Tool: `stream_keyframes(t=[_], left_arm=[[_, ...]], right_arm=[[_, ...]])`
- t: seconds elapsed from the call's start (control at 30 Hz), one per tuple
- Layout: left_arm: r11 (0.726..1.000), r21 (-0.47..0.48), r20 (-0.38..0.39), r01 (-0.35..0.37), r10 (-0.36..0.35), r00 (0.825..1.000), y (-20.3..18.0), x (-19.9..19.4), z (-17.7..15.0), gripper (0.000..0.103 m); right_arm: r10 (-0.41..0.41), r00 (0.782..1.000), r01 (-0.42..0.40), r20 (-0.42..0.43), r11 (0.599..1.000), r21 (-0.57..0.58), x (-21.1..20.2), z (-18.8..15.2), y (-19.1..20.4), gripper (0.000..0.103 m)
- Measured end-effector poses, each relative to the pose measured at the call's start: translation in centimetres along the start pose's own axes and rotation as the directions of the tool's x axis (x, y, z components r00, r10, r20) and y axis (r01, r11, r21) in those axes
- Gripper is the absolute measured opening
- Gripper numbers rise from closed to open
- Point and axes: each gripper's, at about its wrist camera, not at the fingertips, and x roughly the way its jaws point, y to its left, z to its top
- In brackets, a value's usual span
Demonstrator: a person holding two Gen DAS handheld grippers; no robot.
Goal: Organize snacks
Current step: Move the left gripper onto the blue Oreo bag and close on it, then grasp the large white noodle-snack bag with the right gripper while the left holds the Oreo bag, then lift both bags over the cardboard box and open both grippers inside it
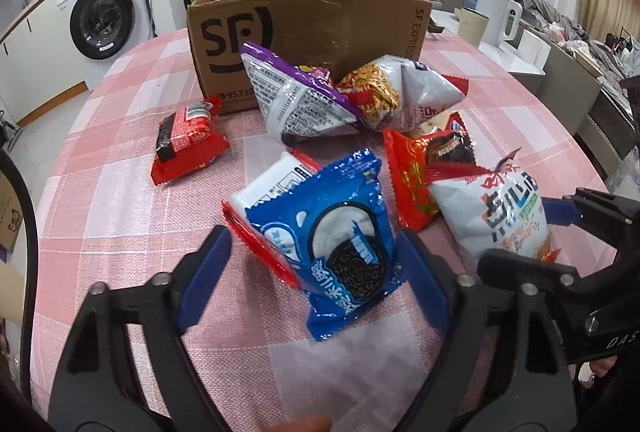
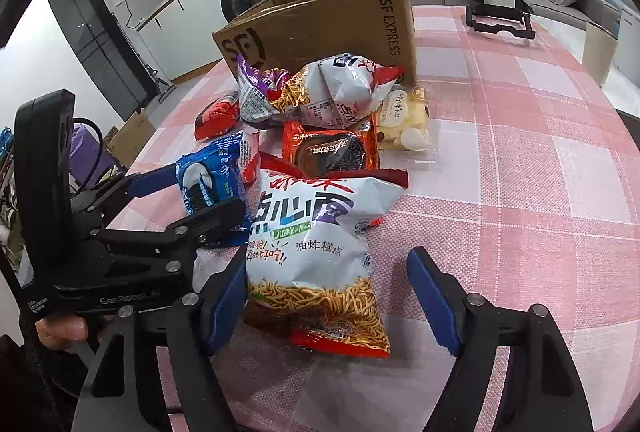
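The left tongs (image 1: pixel 312 264) are standing apart around a blue cookie packet (image 1: pixel 340 244); their right pad (image 1: pixel 420 280) is lying against the packet's edge, while the left pad (image 1: pixel 208 272) is standing clear of it, so nothing is clamped there. The right tongs (image 2: pixel 328 304) are likewise standing apart astride a white noodle-snack bag (image 2: pixel 316 256), whose near end is lying between the blue pads without either one pressing on it. Both packets are resting on the bench (image 2: pixel 520 191), which is wearing a pink checked cloth. Leaning against the blue packet from behind is a white-and-red packet (image 1: pixel 268 179). Just beyond the white bag, an orange cookie packet (image 2: pixel 332 147) is lying partly under its top edge, and a clear bag of pale sweets (image 2: pixel 404 123) is sitting just beside that. Farther out, a purple bag (image 1: pixel 296 95) and a second noodle-snack bag (image 1: pixel 404 91) are piling together against the front wall of an open cardboard box (image 1: pixel 312 27), crowding the way to it. A red packet (image 1: pixel 188 139) is lying apart to the left, near the box's corner. A black frame-shaped object (image 2: pixel 500 21) is resting at the bench's far right side, and a washing machine (image 1: pixel 104 11) is standing against the wall behind.
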Motion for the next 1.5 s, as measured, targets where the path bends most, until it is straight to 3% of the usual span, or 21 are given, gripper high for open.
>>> stream_keyframes(t=[0.17, 0.3, 0.53, 0.7, 0.9, 1.5], left_arm=[[0.998, 0.026, -0.003, 0.055, -0.054, 0.999, -0.6, -0.1, -0.1, 0.048], [0.996, 0.033, 0.002, 0.079, -0.079, 0.997, -0.7, -0.3, -0.3, 0.042], [0.989, -0.006, 0.02, 0.146, -0.146, 0.989, 0.4, -1.1, -0.6, 0.04], [0.987, -0.02, 0.038, 0.16, -0.16, 0.986, 1.2, -1.8, -0.6, 0.04], [0.981, -0.018, 0.06, 0.195, -0.194, 0.979, 1.9, -3.0, -0.8, 0.04], [0.978, -0.015, 0.105, 0.209, -0.206, 0.973, 2.3, -5.8, -0.6, 0.04]], right_arm=[[0.002, 1.0, -0.002, 0.002, 1.0, -0.005, -0.1, 0.0, 0.0, 0.078], [0.008, 1.0, -0.008, 0.005, 1.0, -0.003, -0.2, 0.0, -0.1, 0.077], [0.044, 0.999, -0.044, 0.004, 0.999, 0.007, -0.1, -0.1, -0.2, 0.072], [0.066, 0.998, -0.066, 0.0, 0.998, 0.003, 0.1, -0.1, 0.2, 0.06], [0.069, 0.997, -0.07, 0.018, 0.997, 0.022, 0.0, -0.5, 0.4, 0.055], [0.073, 0.991, -0.078, 0.112, 0.996, 0.041, -3.0, -0.7, -0.2, 0.053]])
